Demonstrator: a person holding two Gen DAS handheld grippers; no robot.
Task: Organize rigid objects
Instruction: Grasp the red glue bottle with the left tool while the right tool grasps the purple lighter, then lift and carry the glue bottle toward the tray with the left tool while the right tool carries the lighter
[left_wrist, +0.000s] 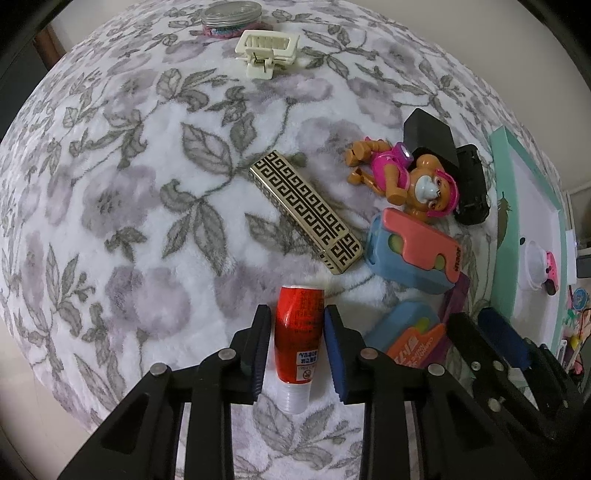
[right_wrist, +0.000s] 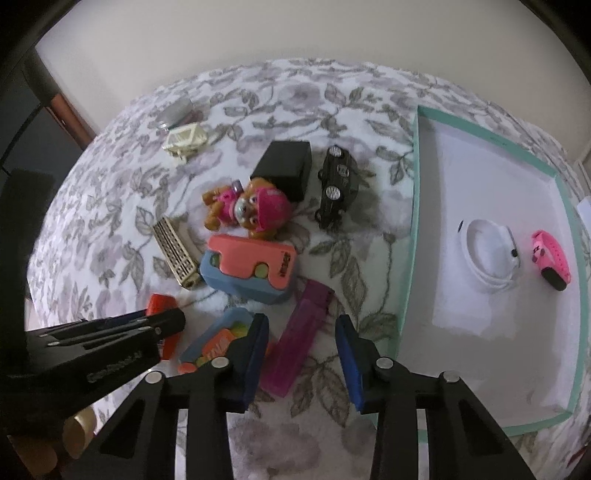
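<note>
red tube (left_wrist: 298, 334) lies on the flowery blanket (left_wrist: 147, 206) between the left gripper (left_wrist: 297, 354) pads, which sit close but maybe not touching; squeeze its middle gently, lift straight; right gripper (right_wrist: 303, 354) waits wide over the purple case (right_wrist: 301, 334) near the tray (right_wrist: 412, 221)

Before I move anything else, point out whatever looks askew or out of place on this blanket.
The black toy car lies tipped on its side, wheels facing up. The toy dog figure sprawls against the black box. Only a white cable and pink band lie in the tray.
</note>
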